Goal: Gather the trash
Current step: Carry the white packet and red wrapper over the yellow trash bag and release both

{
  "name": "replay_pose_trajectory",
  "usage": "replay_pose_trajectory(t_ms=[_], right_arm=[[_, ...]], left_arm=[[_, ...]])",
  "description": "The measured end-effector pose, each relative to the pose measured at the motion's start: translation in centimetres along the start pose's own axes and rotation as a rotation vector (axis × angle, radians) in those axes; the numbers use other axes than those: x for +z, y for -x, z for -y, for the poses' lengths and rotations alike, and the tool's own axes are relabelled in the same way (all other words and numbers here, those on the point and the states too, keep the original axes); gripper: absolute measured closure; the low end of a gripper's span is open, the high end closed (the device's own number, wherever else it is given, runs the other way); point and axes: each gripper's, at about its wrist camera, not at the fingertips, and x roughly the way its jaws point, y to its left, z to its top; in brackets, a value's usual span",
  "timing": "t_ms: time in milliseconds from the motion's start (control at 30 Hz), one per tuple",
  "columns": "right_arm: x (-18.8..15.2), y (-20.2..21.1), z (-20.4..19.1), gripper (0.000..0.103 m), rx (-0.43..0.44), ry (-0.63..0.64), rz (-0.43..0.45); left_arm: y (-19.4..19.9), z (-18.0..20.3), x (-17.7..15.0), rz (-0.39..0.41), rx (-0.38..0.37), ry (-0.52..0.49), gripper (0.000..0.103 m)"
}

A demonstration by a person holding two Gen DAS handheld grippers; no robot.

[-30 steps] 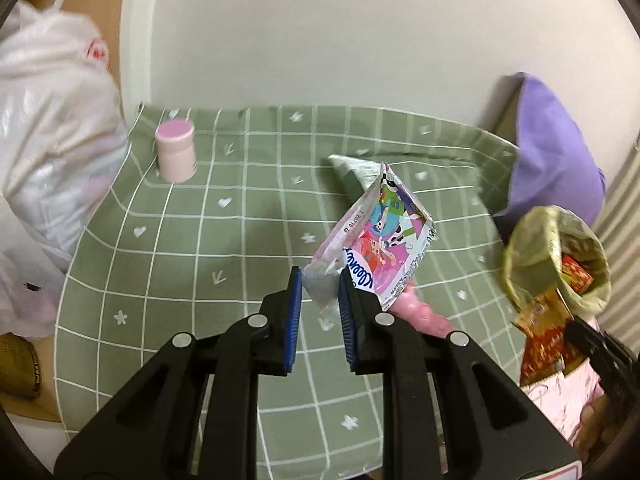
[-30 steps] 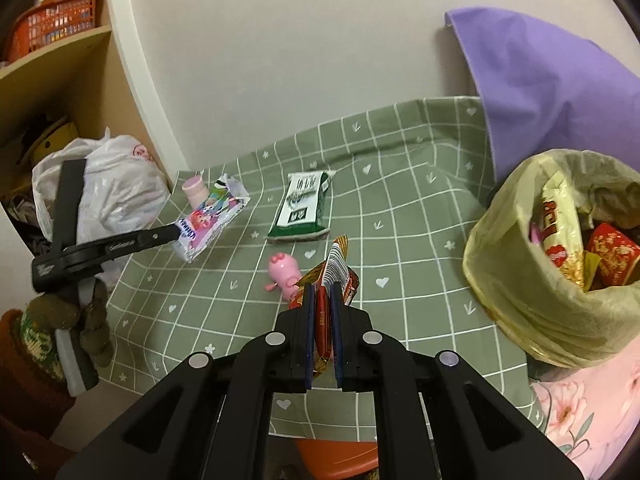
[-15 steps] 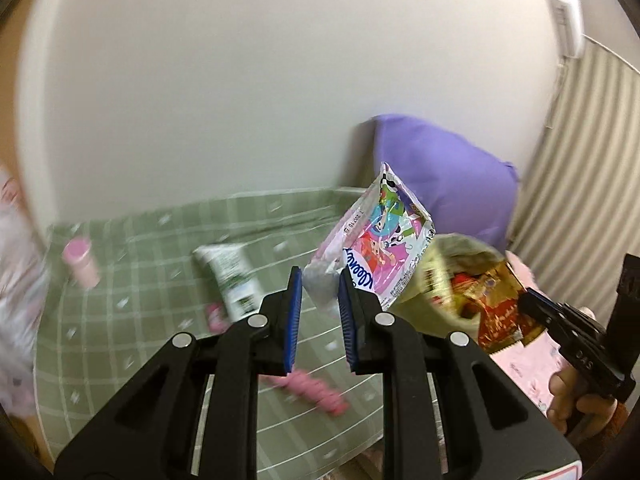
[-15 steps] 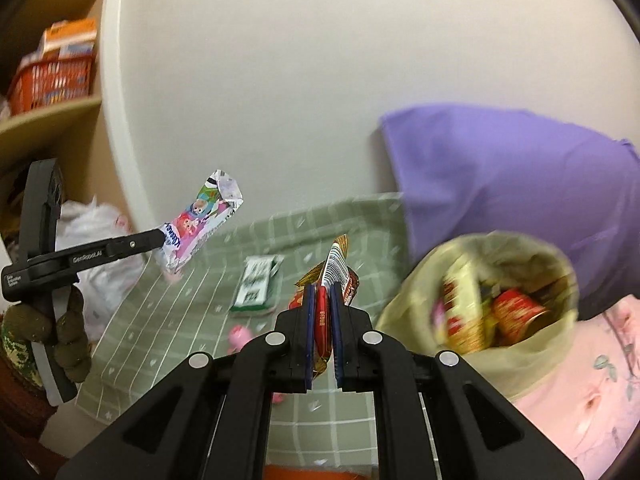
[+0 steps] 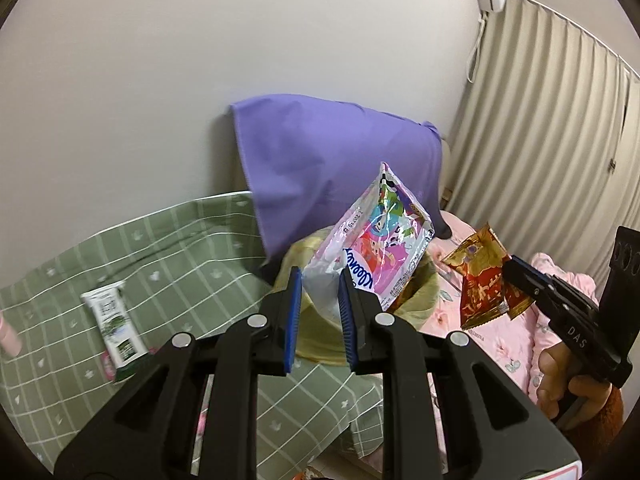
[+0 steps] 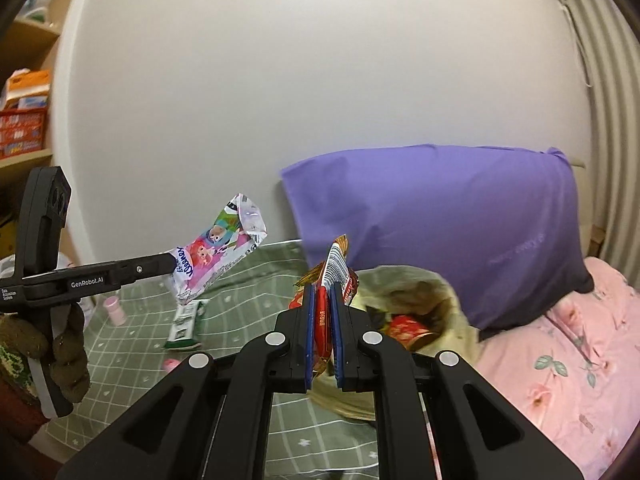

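Observation:
My left gripper [image 5: 318, 280] is shut on a pink cartoon-printed tissue pack [image 5: 380, 246], raised in the air in front of the yellow trash bag [image 5: 320, 332]. From the right wrist view the same pack [image 6: 216, 254] hangs at the left, held by the left gripper [image 6: 170, 262]. My right gripper [image 6: 323, 296] is shut on a red and gold snack wrapper [image 6: 334, 268], just left of the open trash bag [image 6: 420, 316] with wrappers inside. That wrapper [image 5: 482, 280] and the right gripper [image 5: 510, 268] show at the right of the left wrist view.
A green-and-white packet [image 6: 185, 322], a pink bottle [image 6: 114, 310] and a small pink toy [image 6: 172, 365] lie on the green checked cloth [image 5: 180, 248]. A purple pillow [image 6: 440, 228] leans on the wall behind the bag. Pink floral bedding [image 6: 560, 360] is at the right, shelves [image 6: 24, 128] at the left.
Both grippers rose from the cloth with their items and swung right, toward the trash bag and the pillow. Both grips stayed the same.

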Motion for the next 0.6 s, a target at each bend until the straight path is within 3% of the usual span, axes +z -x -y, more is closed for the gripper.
replay_pose_trajectory(t_ms=[233, 600], right_arm=[[1.7, -1.0, 4.4, 0.094, -0.034, -0.018, 0.014], [2.7, -8.0, 8.2, 0.094, -0.003, -0.030, -0.081]], left_arm=[[-3.7, 1.0, 2.0, -0.030, -0.031, -0.016, 0.086], [-12.0, 2.0, 2.7, -0.136, -0.050, -0.016, 0.086]])
